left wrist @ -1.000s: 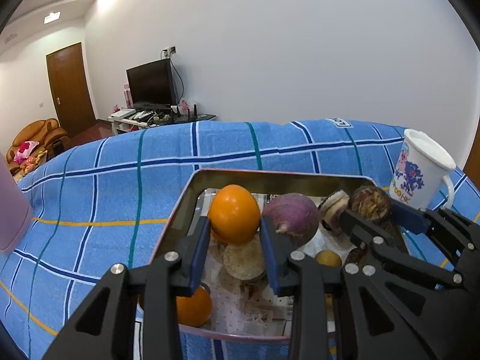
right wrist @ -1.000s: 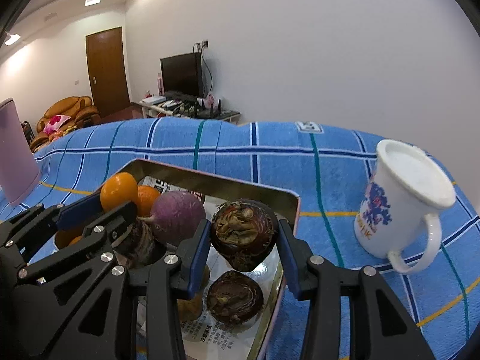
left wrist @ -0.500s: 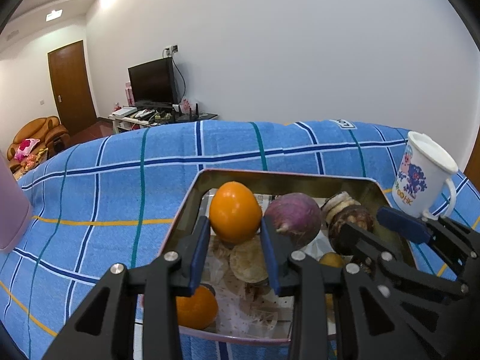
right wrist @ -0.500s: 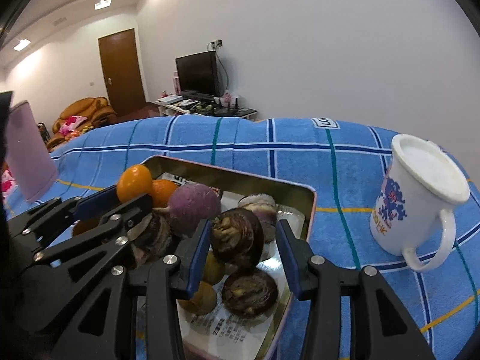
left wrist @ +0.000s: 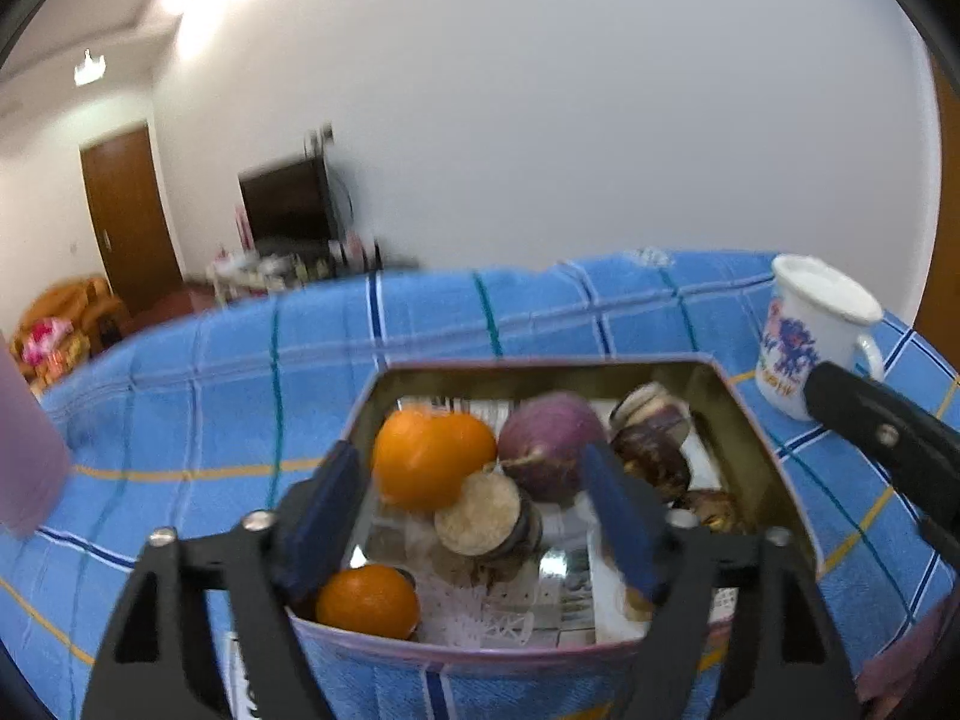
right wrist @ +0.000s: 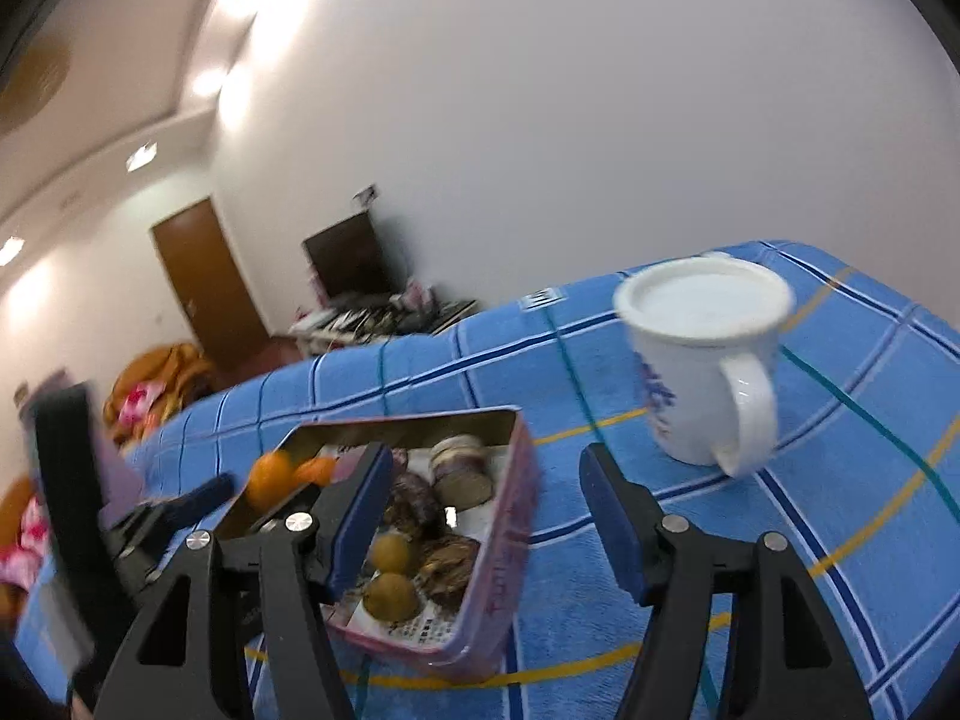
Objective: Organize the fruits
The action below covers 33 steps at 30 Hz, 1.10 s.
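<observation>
A metal tin (left wrist: 774, 456) on the blue checked cloth holds the fruit: a large orange (left wrist: 429, 457), a small orange (left wrist: 367, 601), a purple round fruit (left wrist: 549, 447), dark brown fruits (left wrist: 651, 459) and a cut round piece (left wrist: 480, 513). My left gripper (left wrist: 474, 510) is open and empty over the tin's near part. My right gripper (right wrist: 489, 522) is open and empty, raised over the tin's right rim (right wrist: 510, 534). The tin's oranges (right wrist: 270, 474) and dark fruits (right wrist: 414, 504) also show in the right wrist view.
A white printed mug (left wrist: 810, 333) stands right of the tin, also in the right wrist view (right wrist: 702, 354). A pink container (left wrist: 27, 450) stands at far left. The right gripper's arm (left wrist: 888, 438) crosses the right edge. The cloth's far edge drops to a room beyond.
The left gripper has opened and let the large orange go into the tin. The right gripper has opened, let the dark fruit go into the tin, and pulled back to the right.
</observation>
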{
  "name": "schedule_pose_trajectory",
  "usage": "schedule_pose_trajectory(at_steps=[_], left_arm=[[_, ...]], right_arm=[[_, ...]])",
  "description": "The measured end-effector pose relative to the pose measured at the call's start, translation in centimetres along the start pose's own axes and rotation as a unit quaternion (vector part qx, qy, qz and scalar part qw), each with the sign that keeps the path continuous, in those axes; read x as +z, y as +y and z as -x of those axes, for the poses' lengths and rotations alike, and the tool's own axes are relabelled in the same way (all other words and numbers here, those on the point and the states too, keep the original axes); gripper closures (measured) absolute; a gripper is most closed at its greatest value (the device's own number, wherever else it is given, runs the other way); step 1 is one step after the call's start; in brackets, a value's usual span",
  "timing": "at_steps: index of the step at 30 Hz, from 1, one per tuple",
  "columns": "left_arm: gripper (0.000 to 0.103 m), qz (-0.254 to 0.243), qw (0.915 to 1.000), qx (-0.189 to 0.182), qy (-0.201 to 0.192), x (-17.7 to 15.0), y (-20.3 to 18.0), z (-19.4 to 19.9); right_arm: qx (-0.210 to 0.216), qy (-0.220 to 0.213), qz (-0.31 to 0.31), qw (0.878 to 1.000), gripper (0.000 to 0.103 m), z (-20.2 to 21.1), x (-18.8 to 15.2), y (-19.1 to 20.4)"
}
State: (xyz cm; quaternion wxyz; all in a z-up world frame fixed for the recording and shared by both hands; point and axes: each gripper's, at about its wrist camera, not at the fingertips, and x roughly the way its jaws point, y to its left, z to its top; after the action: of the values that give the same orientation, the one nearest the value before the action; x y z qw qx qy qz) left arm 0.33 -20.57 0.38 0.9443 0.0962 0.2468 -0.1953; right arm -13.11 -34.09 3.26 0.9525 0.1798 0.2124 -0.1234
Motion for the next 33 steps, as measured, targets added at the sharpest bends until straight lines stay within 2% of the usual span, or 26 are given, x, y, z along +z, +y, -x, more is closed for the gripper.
schedule_pose_trajectory(at_steps=[2, 4, 8, 18, 27, 33], left_arm=[[0.0, -0.005, 0.9992, 0.019, -0.034, -0.2, -0.2, 1.5], [0.0, 0.001, 0.9976, 0.034, -0.059, -0.6, 0.0, 2.8], [0.0, 0.02, 0.9967, 0.049, -0.061, -1.0, 1.2, 3.7], [0.0, 0.048, 0.9916, 0.091, -0.078, -2.7, 3.3, 6.8], [0.0, 0.048, 0.9892, 0.101, -0.096, -4.1, 3.8, 9.7], [0.0, 0.046, 0.9886, 0.101, -0.102, -4.4, 3.7, 10.4]], right_arm=[[-0.011, -0.019, 0.006, 1.0, 0.037, 0.3, 0.1, 0.2], [-0.015, -0.045, 0.02, 0.999, 0.037, 1.0, 0.0, 0.7], [-0.033, -0.081, 0.054, 0.995, 0.037, 2.0, -0.5, 2.0], [-0.044, -0.114, 0.071, 0.99, 0.036, 4.9, -2.0, 3.7], [-0.037, -0.125, 0.087, 0.988, 0.035, 7.6, -3.6, 5.3], [-0.048, -0.147, 0.099, 0.983, 0.035, 9.0, -4.4, 6.1]])
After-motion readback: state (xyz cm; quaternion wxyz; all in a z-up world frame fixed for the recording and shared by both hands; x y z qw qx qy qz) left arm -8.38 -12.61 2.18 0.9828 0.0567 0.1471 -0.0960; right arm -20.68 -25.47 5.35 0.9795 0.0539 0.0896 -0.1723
